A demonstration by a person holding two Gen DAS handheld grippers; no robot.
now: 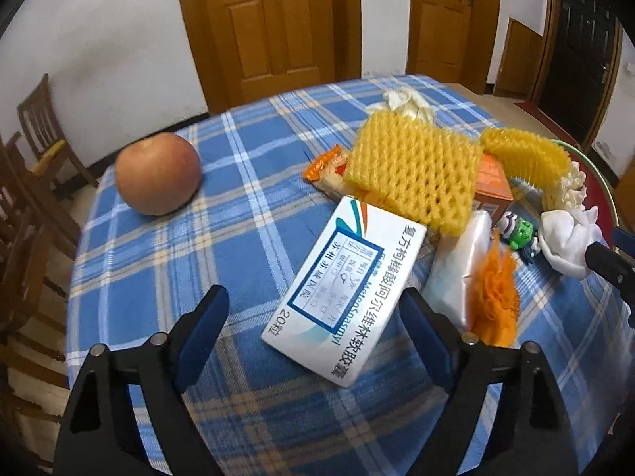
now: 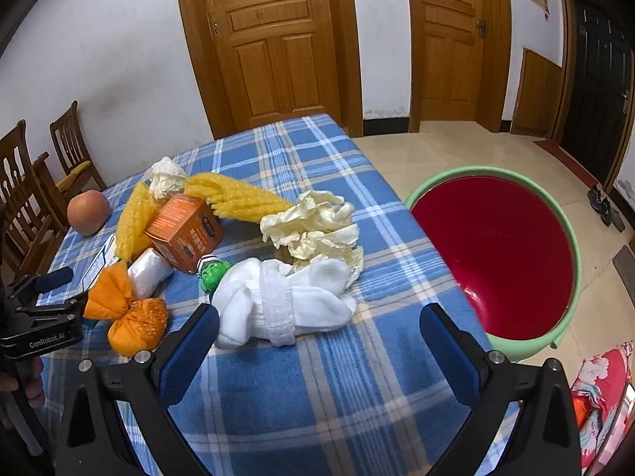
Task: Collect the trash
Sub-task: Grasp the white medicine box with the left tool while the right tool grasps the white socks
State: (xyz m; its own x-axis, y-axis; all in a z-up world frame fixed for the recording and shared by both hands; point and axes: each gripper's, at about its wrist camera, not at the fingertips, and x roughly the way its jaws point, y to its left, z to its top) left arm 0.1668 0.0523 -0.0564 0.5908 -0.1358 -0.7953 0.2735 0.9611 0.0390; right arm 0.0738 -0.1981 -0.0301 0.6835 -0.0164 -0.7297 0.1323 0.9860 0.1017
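Trash lies heaped on the right half of our blue plaid tablecloth [image 1: 178,261]: a white medicine box [image 1: 345,297] nearest our left gripper [image 1: 313,313], yellow foam netting [image 1: 412,174] behind it, an orange box [image 2: 184,230], crumpled cream paper [image 2: 313,226], an orange cloth bundle [image 2: 127,313] and a rolled white sock [image 2: 278,309]. Both of our tools gape wide with nothing held, the left one's fingers either side of the medicine box's near end, and the right gripper [image 2: 319,333] just short of the sock. An apple [image 1: 158,173] sits apart at far left, and a green-rimmed red bin [image 2: 496,254] stands on the floor past the table's right edge.
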